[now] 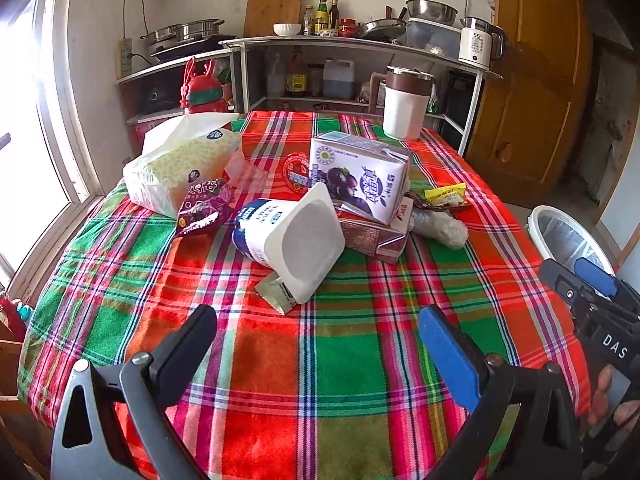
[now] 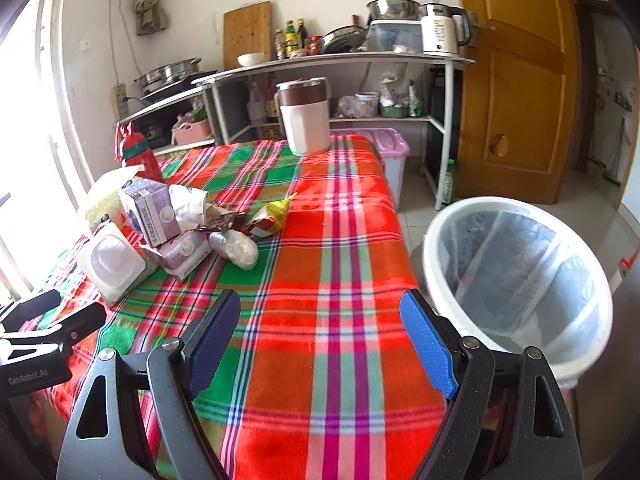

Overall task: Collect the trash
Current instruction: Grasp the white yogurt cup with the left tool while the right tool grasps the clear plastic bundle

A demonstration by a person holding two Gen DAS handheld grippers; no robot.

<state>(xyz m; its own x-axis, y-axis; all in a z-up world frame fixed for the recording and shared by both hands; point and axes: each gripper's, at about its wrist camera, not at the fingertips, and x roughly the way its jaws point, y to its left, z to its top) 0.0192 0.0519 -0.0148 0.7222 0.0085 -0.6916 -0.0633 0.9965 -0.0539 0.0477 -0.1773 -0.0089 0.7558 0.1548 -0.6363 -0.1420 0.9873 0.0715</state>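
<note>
both grippers, left gripper (image 1: 318, 326) and right gripper (image 2: 320, 312), gape wide over the plaid table (image 2: 344, 264), gripping nothing. trash pile (image 1: 320, 208) sits mid-table: yogurt cup (image 1: 294, 240) tipped, milk carton (image 1: 360, 178). lined bin (image 2: 520, 276) beside table, looks empty.

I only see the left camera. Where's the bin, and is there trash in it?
Observer: The bin stands on the floor by the table's right edge. Its clear liner looks empty.
Operator: Is my right gripper holding something?
Observer: No, the right gripper is open over bare tablecloth.
Operator: What's behind the purple carton?
Observer: A crumpled paper bag lies just behind the carton.
</note>
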